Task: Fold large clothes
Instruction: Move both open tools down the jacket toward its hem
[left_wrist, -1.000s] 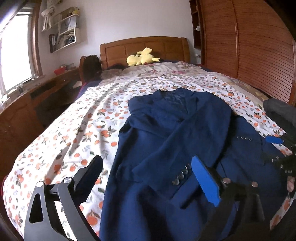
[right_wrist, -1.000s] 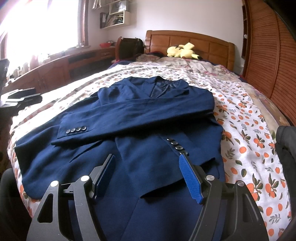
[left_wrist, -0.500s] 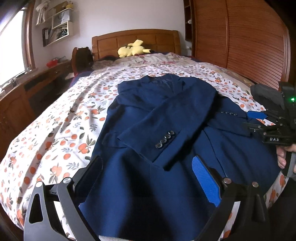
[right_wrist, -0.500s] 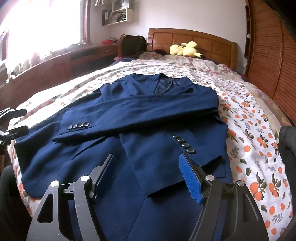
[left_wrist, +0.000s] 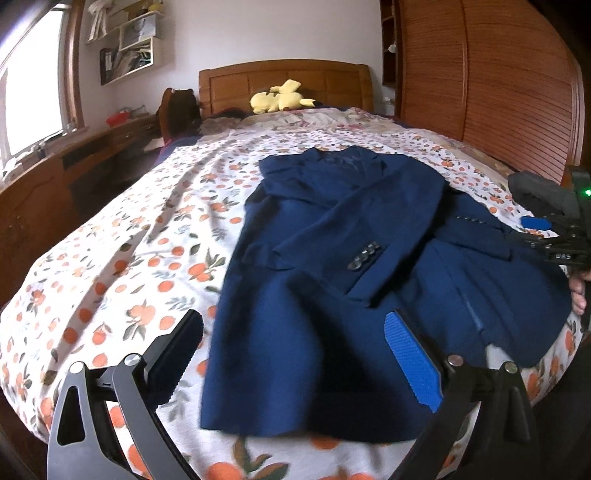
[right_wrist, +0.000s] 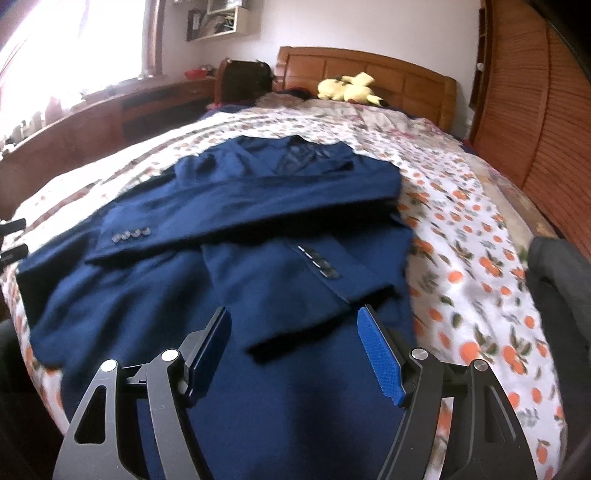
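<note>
A navy blue suit jacket (left_wrist: 354, 266) lies flat on the bed, collar toward the headboard, both sleeves folded across its front; it also shows in the right wrist view (right_wrist: 236, 258). My left gripper (left_wrist: 291, 350) is open and empty, low over the jacket's bottom hem near its left corner. My right gripper (right_wrist: 295, 343) is open and empty above the jacket's lower right part, close to a sleeve cuff with buttons (right_wrist: 321, 264). The right gripper also shows at the right edge of the left wrist view (left_wrist: 554, 236).
The bed has a white sheet with an orange fruit print (left_wrist: 129, 266) and a wooden headboard (left_wrist: 284, 79). A yellow plush toy (left_wrist: 280, 100) lies by the pillows. A slatted wooden wardrobe (left_wrist: 498, 85) stands on the right, a wooden desk (left_wrist: 48, 177) on the left. A dark garment (right_wrist: 557, 280) lies at the right.
Both grippers have drawn back toward the foot of the bed, so the jacket's hem is in view. The left view has swung left. The jacket has not moved.
</note>
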